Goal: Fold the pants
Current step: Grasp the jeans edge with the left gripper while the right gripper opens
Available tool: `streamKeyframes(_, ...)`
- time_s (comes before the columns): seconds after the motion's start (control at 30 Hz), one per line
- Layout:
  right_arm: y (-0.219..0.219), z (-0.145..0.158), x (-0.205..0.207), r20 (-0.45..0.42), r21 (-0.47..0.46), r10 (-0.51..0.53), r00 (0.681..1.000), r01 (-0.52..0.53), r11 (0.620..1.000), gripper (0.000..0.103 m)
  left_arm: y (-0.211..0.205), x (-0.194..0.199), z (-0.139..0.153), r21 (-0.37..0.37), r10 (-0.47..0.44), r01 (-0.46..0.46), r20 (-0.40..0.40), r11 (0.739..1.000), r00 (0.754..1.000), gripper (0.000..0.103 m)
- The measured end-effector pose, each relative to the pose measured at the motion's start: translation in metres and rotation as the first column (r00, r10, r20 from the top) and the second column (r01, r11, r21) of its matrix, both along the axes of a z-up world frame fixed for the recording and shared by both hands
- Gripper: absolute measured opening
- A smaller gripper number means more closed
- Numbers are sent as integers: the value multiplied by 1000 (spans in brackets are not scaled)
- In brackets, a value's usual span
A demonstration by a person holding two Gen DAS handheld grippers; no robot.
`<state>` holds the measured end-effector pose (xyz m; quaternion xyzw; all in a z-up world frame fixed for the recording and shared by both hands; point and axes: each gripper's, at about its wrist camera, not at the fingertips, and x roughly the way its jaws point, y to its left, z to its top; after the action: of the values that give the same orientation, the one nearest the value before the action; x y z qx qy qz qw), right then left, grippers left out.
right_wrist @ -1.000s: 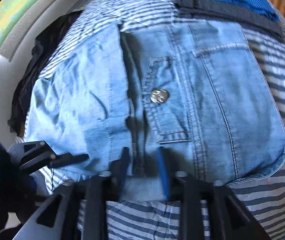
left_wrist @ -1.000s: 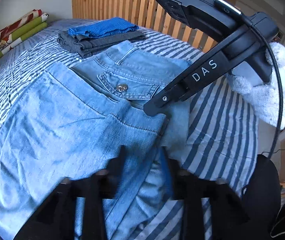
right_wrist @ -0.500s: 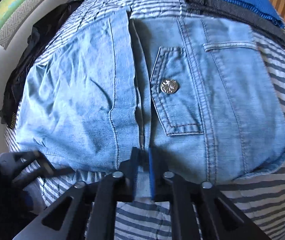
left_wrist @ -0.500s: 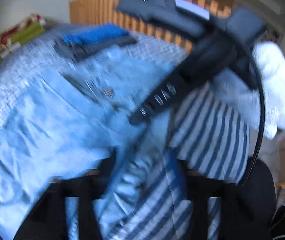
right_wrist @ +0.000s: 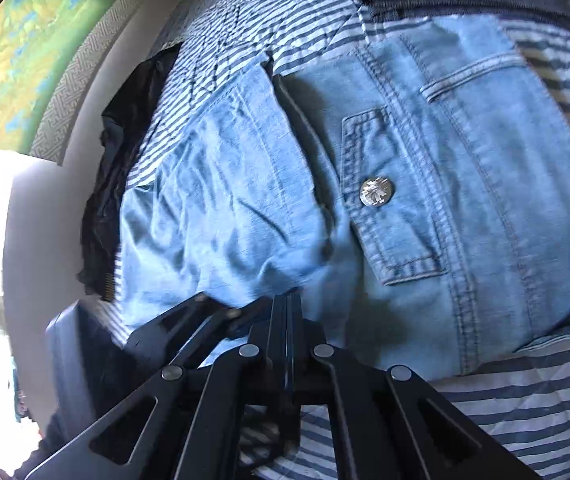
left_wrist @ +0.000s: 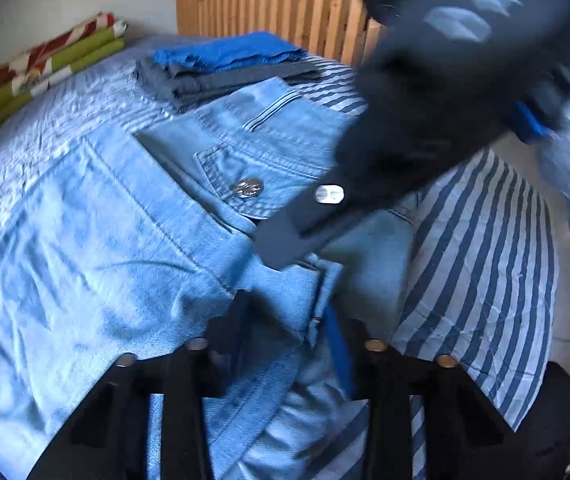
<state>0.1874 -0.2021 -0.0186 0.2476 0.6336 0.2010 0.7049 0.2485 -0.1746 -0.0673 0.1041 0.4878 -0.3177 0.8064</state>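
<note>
Light blue denim pants (left_wrist: 105,240) lie folded on the striped bed sheet (left_wrist: 485,260), back pocket and metal button (left_wrist: 249,188) facing up. My left gripper (left_wrist: 287,316) is open at the near edge of the pants, with bunched denim between its fingers. In the right wrist view the pants (right_wrist: 485,200) fill the frame. My right gripper (right_wrist: 287,300) is shut there, its tips pinching the pants' near edge by the centre seam. It appears blurred in the left wrist view, its tip (left_wrist: 281,248) resting on the denim.
A stack of folded clothes (left_wrist: 225,68), blue on grey, sits just beyond the pants by the wooden slatted headboard (left_wrist: 277,4). Rolled green and red fabric (left_wrist: 53,64) lies far left. A black garment (right_wrist: 125,140) hangs off the bed's edge.
The right gripper's fingers closed from apart to fully shut on the denim edge, and it has moved fast enough to blur. The left gripper stayed open at the pants' edge.
</note>
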Motion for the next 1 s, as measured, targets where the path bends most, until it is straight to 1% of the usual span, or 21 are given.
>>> streamKeyframes(0.03,0,0,-1,5,-3,5,1000,-5,1000,0,4,1,1,-24,6,-6,-8,1000,1000,25)
streamKeyframes(0.1,2,6,-2,38,-24,31,999,-30,999,0,10,3,7,-58,7,-8,-21,998,1000,13)
streamKeyframes(0.13,0,9,-2,59,-26,35,998,-34,999,1,14,2,11,-80,13,-16,-27,997,1000,13)
streamKeyframes(0.17,-3,14,0,87,-36,12,996,-9,999,2,19,1,18,-106,18,-21,-29,994,999,12)
streamKeyframes(0.2,-9,18,2,114,-50,-18,993,24,998,6,24,1,24,-122,20,-23,-25,992,999,12)
streamKeyframes(0.23,-15,21,6,127,-56,-39,991,46,997,24,29,0,30,-147,22,-25,-23,989,999,12)
streamKeyframes(0.27,-21,23,12,132,-38,-60,989,65,997,47,38,-3,39,-187,26,-30,-21,982,999,12)
streamKeyframes(0.3,-25,24,17,141,-13,-76,987,79,997,55,45,-4,48,-210,35,-37,-17,977,999,12)
streamKeyframes(0.33,-28,25,23,149,2,-84,985,85,996,58,53,-7,56,-232,45,-47,-15,972,999,12)
streamKeyframes(0.4,-24,23,38,145,30,-66,987,62,998,58,67,-9,70,-281,59,-62,-19,958,998,12)
streamKeyframes(0.43,-21,20,49,136,60,-66,989,59,996,58,71,-10,74,-292,61,-64,-21,954,998,12)
streamKeyframes(0.5,-14,12,67,110,110,-56,992,44,993,58,75,-11,78,-296,53,-58,-24,953,998,12)
streamKeyframes(0.6,5,-4,93,80,127,-45,996,35,991,58,72,-16,80,-284,21,-25,-16,959,1000,12)
streamKeyframes(0.7,25,-15,115,69,153,-27,997,16,988,56,72,-24,87,-289,-9,6,-9,957,1000,12)
streamKeyframes(0.8,36,-12,132,97,149,-40,994,25,989,34,70,-33,88,-281,-41,35,-15,959,999,12)
streamKeyframes(0.83,38,-9,134,107,142,-40,993,24,990,17,69,-34,88,-275,-45,39,-16,961,999,12)
streamKeyframes(0.87,41,-3,134,124,129,-27,992,11,992,9,68,-34,88,-276,-48,41,-18,960,999,12)
streamKeyframes(0.93,45,14,127,183,94,11,983,-28,995,9,66,-31,84,-285,-62,51,-28,957,998,12)
streamKeyframes(1.0,50,32,117,238,14,61,969,-66,998,9,59,-35,79,-301,-86,68,-48,951,995,12)
